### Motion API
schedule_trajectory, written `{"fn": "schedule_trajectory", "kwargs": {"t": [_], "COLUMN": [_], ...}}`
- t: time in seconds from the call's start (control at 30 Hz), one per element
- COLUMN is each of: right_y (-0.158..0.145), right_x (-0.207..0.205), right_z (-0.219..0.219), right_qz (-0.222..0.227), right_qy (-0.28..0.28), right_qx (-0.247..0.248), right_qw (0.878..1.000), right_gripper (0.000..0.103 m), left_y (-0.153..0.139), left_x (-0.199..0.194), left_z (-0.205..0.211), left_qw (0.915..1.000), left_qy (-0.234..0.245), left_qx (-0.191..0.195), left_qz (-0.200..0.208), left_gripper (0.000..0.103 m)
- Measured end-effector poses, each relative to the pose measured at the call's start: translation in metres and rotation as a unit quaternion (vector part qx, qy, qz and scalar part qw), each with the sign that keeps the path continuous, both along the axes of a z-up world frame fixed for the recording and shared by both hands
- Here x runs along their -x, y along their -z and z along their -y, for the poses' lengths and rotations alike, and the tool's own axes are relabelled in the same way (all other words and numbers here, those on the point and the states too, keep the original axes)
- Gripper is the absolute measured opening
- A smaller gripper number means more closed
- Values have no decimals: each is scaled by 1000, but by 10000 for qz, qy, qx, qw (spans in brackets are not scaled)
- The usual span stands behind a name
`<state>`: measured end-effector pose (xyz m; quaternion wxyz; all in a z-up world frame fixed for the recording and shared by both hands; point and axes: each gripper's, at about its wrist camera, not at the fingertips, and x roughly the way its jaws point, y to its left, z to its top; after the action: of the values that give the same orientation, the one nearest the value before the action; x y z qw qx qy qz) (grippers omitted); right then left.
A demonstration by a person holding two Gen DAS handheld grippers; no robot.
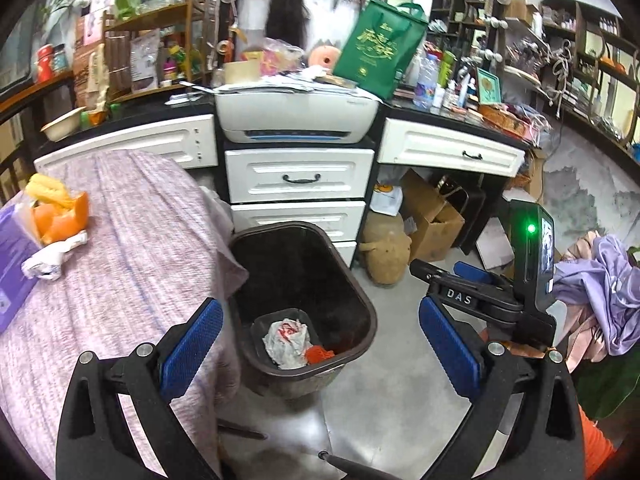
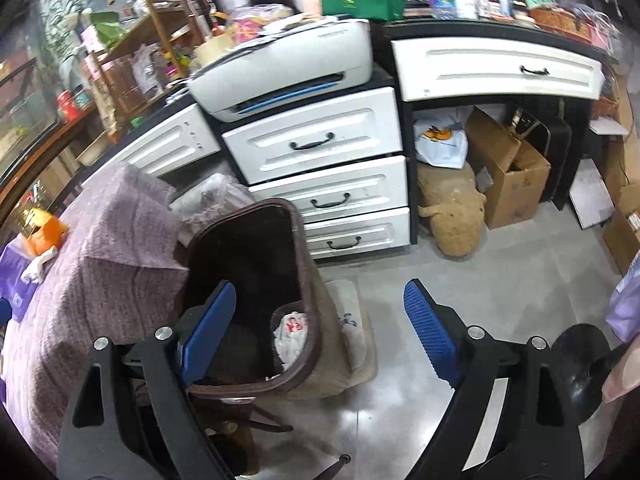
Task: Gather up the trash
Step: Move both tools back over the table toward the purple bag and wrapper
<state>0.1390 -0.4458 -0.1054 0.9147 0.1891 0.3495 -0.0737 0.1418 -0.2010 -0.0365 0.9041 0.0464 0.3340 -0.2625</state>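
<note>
A dark brown trash bin [image 1: 362, 312] stands on the floor beside a table with a pink-purple cloth [image 1: 132, 248]. In the bin lie a crumpled white wrapper [image 1: 286, 342] and a red scrap [image 1: 318, 354]. My left gripper [image 1: 320, 338] is open and empty, above the bin. On the table's left lie orange peel [image 1: 60, 216], a yellow piece [image 1: 48, 190] and crumpled white paper [image 1: 52, 258]. My right gripper [image 2: 318, 320] is open and empty, above the bin's [image 2: 312, 288] right rim; it also shows in the left wrist view [image 1: 460, 280]. The wrapper [image 2: 290, 338] and peel [image 2: 46, 232] show there too.
A white drawer unit [image 1: 298, 192] with a printer [image 1: 296, 114] on top stands behind the bin. Cardboard boxes [image 1: 430, 216] and a tan stuffed toy [image 1: 386, 246] sit under the desk. A purple pack [image 1: 12, 256] lies at the table's left edge. Clothes [image 1: 600, 288] pile at the right.
</note>
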Motion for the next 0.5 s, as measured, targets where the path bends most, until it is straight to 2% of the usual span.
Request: {"fn": "schedule_trajectory", "kwargs": {"t": [0.2,0.3,0.37,0.5], "right_y": [-14,-22,-29,-46], "right_x": [-3,-5,-7,-12], "right_z": [-31,-48,-60,-88], "right_qz": [124,216,280,460], "right_qy": [-431,-673,-830,-1243], "right_qx": [127,136,117,136], "right_qw": [9989,9974,9961,9911], "right_gripper": [85,85,85,86], "left_y": [-3,-3,-3,-5], "left_x": [7,10,12,14], "left_z": [-29,-50,-63,-94], "left_qw": [9998,9991,9983,9967], "left_qy": [-190,-161,-302,-727], "left_qx": [71,387,508,348], "left_qz": [87,25,-14,36], "left_gripper": [97,97,97,97]}}
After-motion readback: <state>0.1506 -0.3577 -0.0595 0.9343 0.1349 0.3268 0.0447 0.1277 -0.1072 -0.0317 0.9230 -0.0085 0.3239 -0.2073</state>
